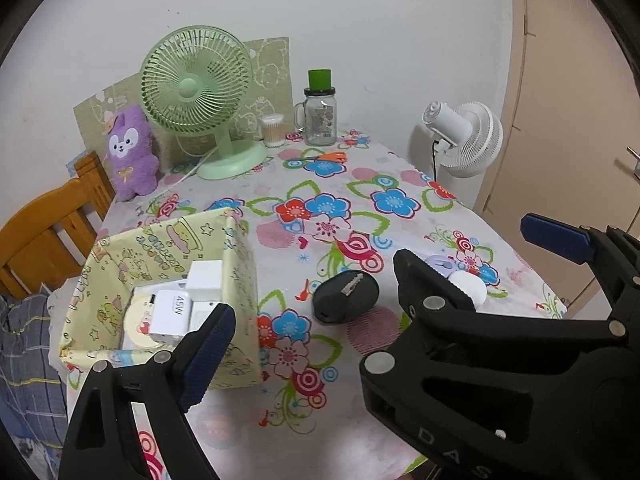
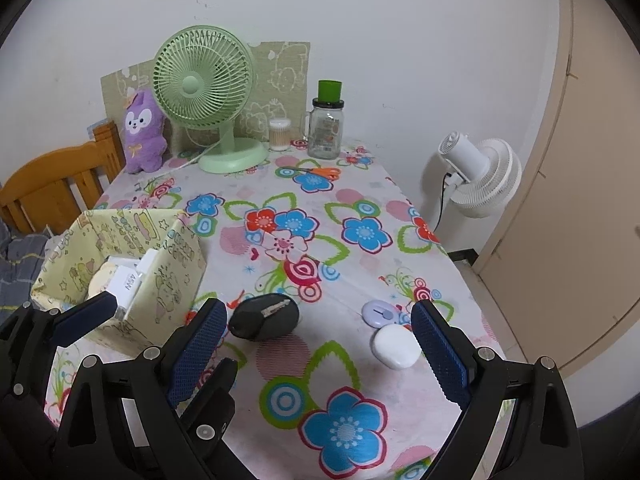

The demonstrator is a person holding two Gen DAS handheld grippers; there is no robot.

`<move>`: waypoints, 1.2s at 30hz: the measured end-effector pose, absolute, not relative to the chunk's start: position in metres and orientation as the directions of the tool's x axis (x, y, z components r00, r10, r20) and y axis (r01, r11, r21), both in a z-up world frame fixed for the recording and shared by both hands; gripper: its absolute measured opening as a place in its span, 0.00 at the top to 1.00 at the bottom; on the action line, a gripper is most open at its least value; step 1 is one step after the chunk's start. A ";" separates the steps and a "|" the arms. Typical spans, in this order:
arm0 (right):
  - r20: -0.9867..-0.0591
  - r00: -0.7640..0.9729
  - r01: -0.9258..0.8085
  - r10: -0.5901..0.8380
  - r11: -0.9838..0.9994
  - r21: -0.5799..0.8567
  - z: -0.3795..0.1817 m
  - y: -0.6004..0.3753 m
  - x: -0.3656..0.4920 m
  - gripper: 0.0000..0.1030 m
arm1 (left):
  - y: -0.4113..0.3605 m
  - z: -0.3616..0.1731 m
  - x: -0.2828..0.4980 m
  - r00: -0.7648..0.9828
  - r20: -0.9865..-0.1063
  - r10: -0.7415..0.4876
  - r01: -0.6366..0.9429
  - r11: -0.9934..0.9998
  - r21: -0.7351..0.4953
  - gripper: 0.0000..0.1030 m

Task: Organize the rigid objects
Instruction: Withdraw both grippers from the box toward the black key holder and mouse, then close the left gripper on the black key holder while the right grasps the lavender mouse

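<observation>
I hold both grippers above the near edge of the table (image 2: 360,200), which carries a floral cloth. My right gripper (image 2: 316,344) is released: its blue pads stand wide apart with nothing between them. My left gripper (image 1: 372,276) is likewise spread wide and empty; one blue pad sits at 7 o'clock in the left wrist view, the other at 3 o'clock.

The yellow patterned box (image 2: 168,280) stands at 9 o'clock in the right wrist view. It contains white chargers (image 1: 172,312) and a round pale item.

The black oval case (image 2: 266,318), with a small metal piece on top, lies just right of the box. The white case (image 2: 396,346) lies at 4 o'clock, touching or just beside a lilac round piece (image 2: 378,312).

The green fan (image 2: 204,88), purple plush (image 2: 142,132), jar (image 2: 326,124) and orange scissors (image 2: 316,171) stand at 12 o'clock.
</observation>
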State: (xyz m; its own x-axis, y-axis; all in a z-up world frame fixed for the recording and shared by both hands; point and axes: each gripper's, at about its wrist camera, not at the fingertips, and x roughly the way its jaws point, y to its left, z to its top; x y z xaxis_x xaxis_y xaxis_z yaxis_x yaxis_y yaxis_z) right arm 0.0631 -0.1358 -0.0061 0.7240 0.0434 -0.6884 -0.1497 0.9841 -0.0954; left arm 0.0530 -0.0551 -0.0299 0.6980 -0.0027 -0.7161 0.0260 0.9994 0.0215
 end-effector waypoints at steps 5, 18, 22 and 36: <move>-0.698 0.716 -0.150 0.036 0.983 -0.103 -0.014 -0.144 0.065 0.08 | -0.063 -0.038 0.055 0.688 -0.725 -0.014 0.033 0.999 0.012 0.08; -0.732 0.680 -0.147 0.043 0.986 -0.079 -0.042 -0.165 0.073 0.07 | -0.084 -0.065 0.063 0.675 -0.738 0.000 0.038 0.999 0.035 0.08; -0.746 0.664 -0.149 0.052 0.987 -0.064 -0.055 -0.171 0.076 0.07 | -0.087 -0.078 0.066 0.660 -0.751 -0.009 0.043 0.999 0.026 0.08; -0.785 0.614 -0.121 0.085 0.993 0.012 -0.103 -0.196 0.091 0.03 | -0.093 -0.115 0.076 0.647 -0.763 -0.004 0.032 0.999 0.022 0.08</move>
State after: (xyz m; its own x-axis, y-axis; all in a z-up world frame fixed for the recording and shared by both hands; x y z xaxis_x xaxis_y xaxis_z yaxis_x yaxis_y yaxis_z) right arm 0.0913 -0.1961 -0.1027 0.6142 0.0846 -0.7846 -0.1210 0.9926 0.0123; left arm 0.0765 -0.0930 -0.1145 0.6468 -0.0041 -0.7627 0.0320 0.9993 0.0217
